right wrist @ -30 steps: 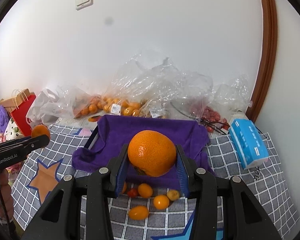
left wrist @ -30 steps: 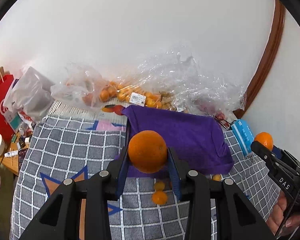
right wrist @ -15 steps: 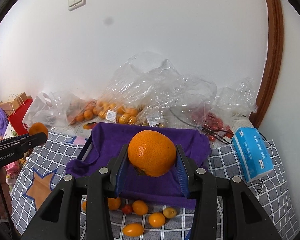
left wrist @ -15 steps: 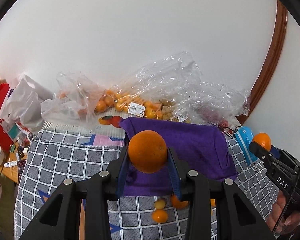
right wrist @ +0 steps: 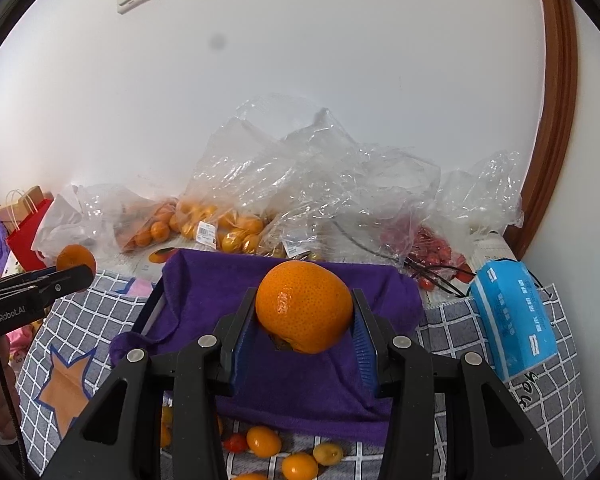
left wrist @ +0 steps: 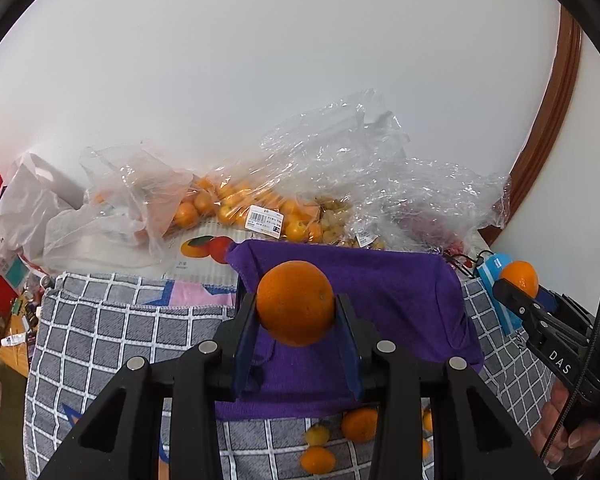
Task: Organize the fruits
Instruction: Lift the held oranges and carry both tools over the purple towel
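My left gripper (left wrist: 296, 312) is shut on an orange (left wrist: 295, 302) and holds it above the near part of a tray covered by a purple cloth (left wrist: 380, 280). My right gripper (right wrist: 303, 316) is shut on a larger orange (right wrist: 304, 306) above the same purple cloth (right wrist: 220, 284). Each gripper shows in the other's view, the right one (left wrist: 518, 286) at the right edge and the left one (right wrist: 74, 266) at the left edge, each with its orange. Several small loose fruits (right wrist: 264, 440) lie on the checked cloth just in front of the tray.
Clear plastic bags of oranges (left wrist: 236, 204) and red fruit (right wrist: 432, 248) lie along the wall behind the tray. A blue tissue pack (right wrist: 512, 312) lies right of the tray. A grey checked tablecloth (left wrist: 100, 328) covers the table. Red paper bags (right wrist: 24, 228) stand far left.
Both grippers have risen and moved forward with their oranges, so the tray and loose fruits sit lower in both views. The grips have not changed.
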A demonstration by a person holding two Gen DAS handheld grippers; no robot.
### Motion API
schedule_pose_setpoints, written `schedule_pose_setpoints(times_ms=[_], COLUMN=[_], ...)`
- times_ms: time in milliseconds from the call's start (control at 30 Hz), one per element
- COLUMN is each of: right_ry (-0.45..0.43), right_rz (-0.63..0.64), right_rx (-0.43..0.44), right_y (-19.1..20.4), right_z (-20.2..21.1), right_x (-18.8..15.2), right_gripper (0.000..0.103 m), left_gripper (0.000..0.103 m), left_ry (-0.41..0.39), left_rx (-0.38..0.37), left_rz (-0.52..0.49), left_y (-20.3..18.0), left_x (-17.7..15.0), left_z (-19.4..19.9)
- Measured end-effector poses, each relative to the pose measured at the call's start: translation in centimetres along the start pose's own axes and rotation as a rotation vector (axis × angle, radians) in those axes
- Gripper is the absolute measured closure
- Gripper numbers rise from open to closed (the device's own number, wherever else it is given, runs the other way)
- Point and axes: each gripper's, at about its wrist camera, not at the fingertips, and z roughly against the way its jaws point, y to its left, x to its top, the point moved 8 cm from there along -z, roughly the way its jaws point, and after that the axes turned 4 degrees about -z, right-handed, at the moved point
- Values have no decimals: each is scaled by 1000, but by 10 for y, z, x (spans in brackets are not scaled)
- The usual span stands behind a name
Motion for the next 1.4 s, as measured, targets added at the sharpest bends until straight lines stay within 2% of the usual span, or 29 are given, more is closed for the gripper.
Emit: schedule_pose_setpoints(times_ms=[433,933,1400], right_ry=[47,157,257], right_rz=[0,-12,-21], right_rx=[-5,-23,-12], right_y=[-4,-28,-29], right_z=[-56,-124,-162], right_x=[1,-26,-52], right_gripper=[59,59,59], left_gripper=[67,67,67], left_ry=[71,154,226], left_rx=[1,-8,-29], left_rz=[3,0,-11], left_y=[6,2,-2], left_x=[7,2,-11], left_z=[-60,-126,-163])
